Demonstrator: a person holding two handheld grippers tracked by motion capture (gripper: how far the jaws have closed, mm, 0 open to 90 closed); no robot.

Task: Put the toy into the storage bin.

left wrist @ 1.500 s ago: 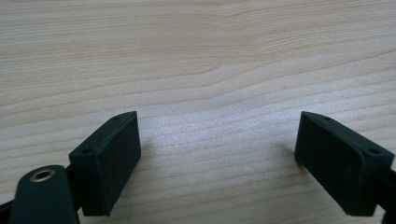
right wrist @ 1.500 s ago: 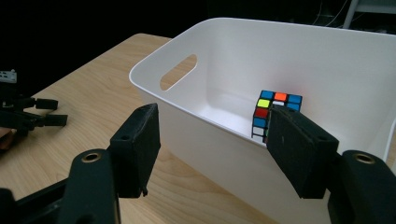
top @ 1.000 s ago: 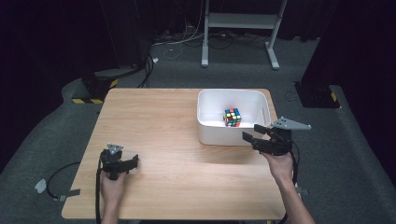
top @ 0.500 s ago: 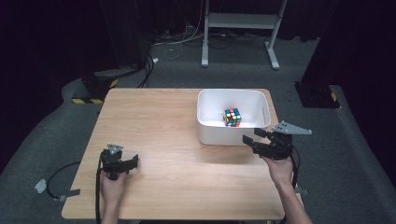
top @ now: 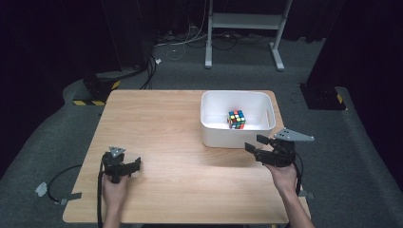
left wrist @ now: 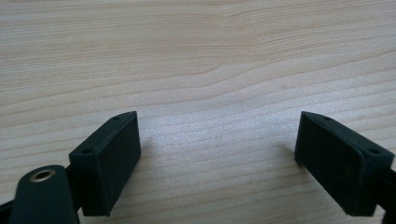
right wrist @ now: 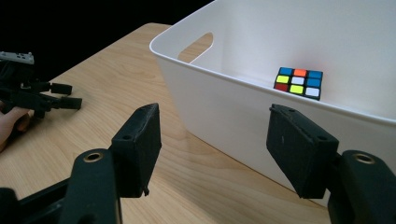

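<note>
Cube [top: 236,119] lay inside the white bin [top: 209,133] (colours mixed). Right hand-held gripper [top: 256,145] hung beside the bin, jaws apart, empty; left hand-held gripper [top: 130,165] rested on the bench [top: 161,123], jaws apart.

A colour-puzzle cube [top: 236,119] — small, black-framed, with stickers of blue, orange, red, yellow, green and white — sits flat on the floor of a white plastic bin [top: 211,133]. It lies near the bin's middle. The bin stands open-topped at the table's far right corner.
</note>
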